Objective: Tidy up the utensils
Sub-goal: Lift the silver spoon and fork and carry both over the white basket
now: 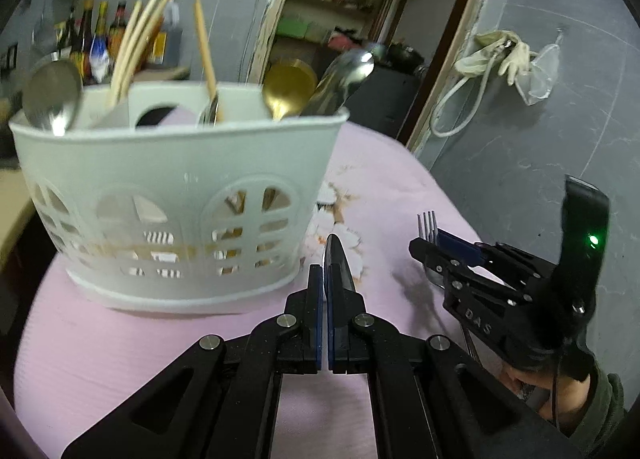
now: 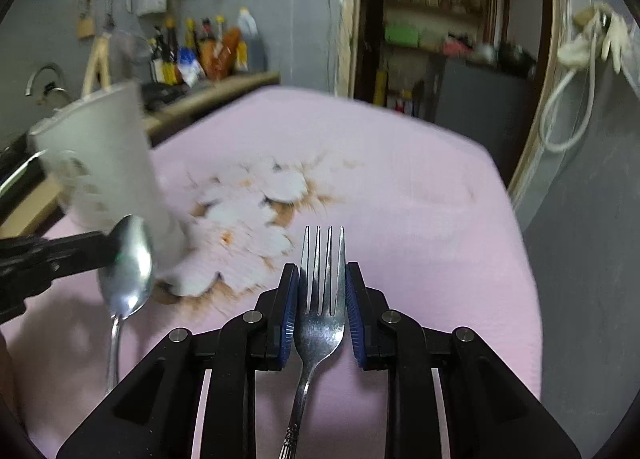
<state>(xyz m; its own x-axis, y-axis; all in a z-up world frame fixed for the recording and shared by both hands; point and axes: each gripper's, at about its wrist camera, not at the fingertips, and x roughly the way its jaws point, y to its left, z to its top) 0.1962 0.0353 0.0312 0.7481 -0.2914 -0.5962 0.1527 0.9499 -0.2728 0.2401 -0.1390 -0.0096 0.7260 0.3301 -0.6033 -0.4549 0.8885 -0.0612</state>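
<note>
while the left wrist view looks straight at the white caddy (image 1: pixel 176 195) with its arched cut-outs, the right wrist view catches only a blurred side of it at the left edge. only the left view shows what stands inside: pale chopsticks (image 1: pixel 138 39), a steel spoon (image 1: pixel 52 97) at the left end, a gold spoon (image 1: pixel 286 89) and a shiny ladle-like piece beside it. the left gripper (image 1: pixel 325 283) has its blue pads pressed together with nothing between them, just in front of the caddy's base. only the right view shows the fork (image 2: pixel 322 299) plainly: tines pointing away, its head between the blue pads of the right gripper (image 2: pixel 322 315), which flank it closely; whether they press on it i cannot tell. another spoon (image 2: pixel 128 267) lies on the pink cloth (image 2: pixel 420 187) left of the fork, partly crossed by the left gripper's dark arm. a worn brown-and-white patch on the cloth lies between the caddy and the fork. bottles (image 2: pixel 200 51) line a counter behind.
</note>
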